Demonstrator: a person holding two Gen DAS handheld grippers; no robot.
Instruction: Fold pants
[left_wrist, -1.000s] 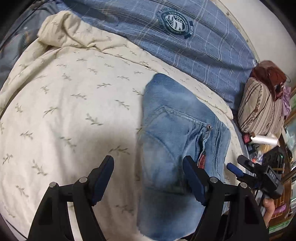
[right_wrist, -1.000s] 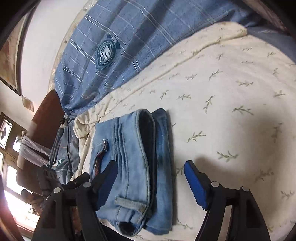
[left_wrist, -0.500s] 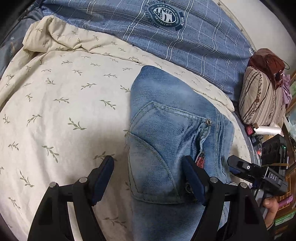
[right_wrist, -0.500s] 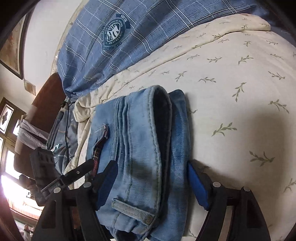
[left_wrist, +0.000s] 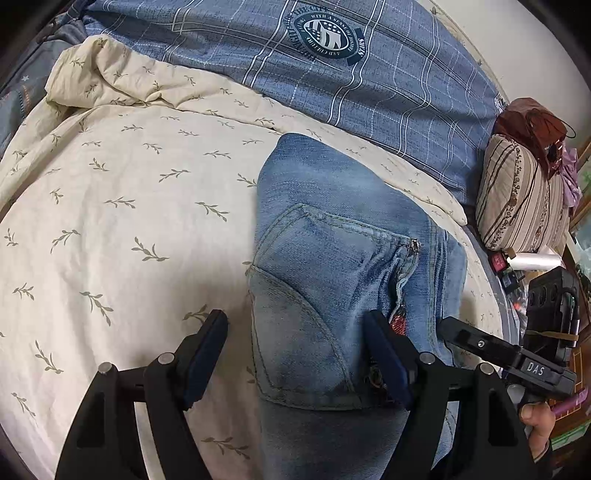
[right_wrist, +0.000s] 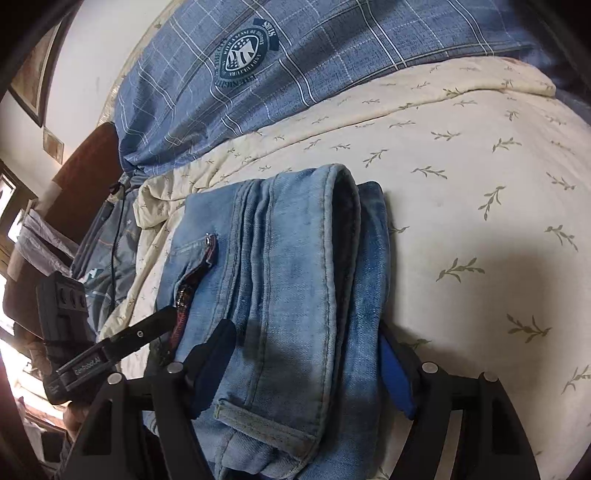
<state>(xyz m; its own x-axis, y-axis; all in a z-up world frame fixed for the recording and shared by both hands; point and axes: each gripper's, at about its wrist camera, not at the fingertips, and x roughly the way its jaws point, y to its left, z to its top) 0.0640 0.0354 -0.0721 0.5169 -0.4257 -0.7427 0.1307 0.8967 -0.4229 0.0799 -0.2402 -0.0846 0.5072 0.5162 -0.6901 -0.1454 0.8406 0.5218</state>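
Note:
The folded light-blue jeans lie on a cream leaf-print quilt, back pocket up. My left gripper is open over their left edge: one finger rests above the quilt, the other above the pocket. In the right wrist view the jeans show as a stack of layers with a belt loop nearest. My right gripper straddles that stack. Its jaws are closing with the denim filling the gap, and I see no squeeze in the cloth. The right gripper also shows beside the jeans in the left wrist view.
A blue plaid cover with a round crest lies behind the quilt. A striped cushion and small clutter sit at the bed's far end. A dark chair stands past the bed's edge. A hand holds the right gripper.
The right gripper has moved forward until the jeans stack sits between its fingers, and its jaws have narrowed a little. The left gripper has barely shifted and stays as wide as before.

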